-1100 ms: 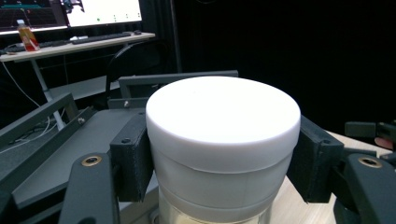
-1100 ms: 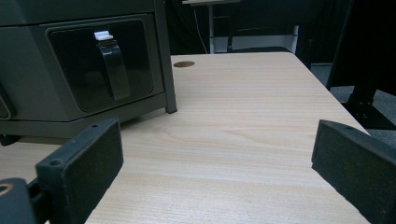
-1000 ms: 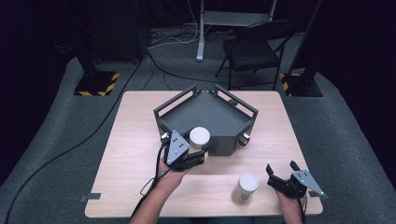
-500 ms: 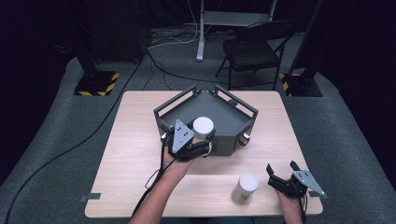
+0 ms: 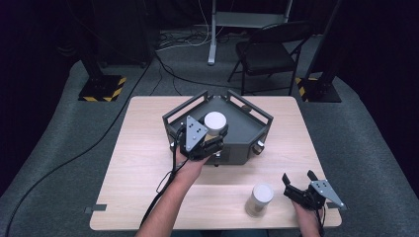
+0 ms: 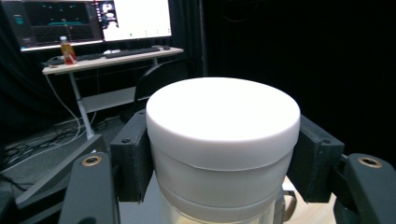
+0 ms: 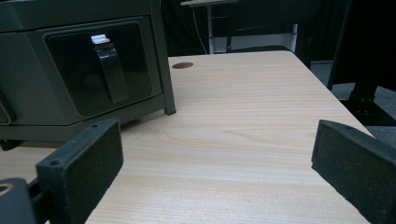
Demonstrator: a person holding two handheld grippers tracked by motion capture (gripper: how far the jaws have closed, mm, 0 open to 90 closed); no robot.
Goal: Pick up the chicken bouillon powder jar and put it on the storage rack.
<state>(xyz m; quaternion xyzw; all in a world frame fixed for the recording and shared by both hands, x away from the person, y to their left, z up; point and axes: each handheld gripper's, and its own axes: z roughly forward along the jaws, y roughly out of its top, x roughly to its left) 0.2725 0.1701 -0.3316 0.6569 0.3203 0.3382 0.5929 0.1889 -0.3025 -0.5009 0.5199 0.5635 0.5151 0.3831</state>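
Note:
A white-lidded jar (image 5: 215,123) is held above the front left part of the dark grey tray (image 5: 247,129), with my left gripper (image 5: 210,138) shut on it. In the left gripper view the jar (image 6: 223,149) sits between both black pads (image 6: 133,161). A second white-lidded jar (image 5: 260,199) stands on the table near the front edge. My right gripper (image 5: 296,187) rests just right of that jar, open, with nothing between its pads (image 7: 81,163).
The wooden table (image 5: 143,163) has bare room left of the tray and at the front left. A dark panel with a latch (image 7: 109,70) on the tray faces the right gripper. A folding chair (image 5: 269,52) stands behind the table.
My left gripper has carried the white-lidded jar up and away from me, from the tray's front edge to over the tray. The right gripper and the other jar stayed put.

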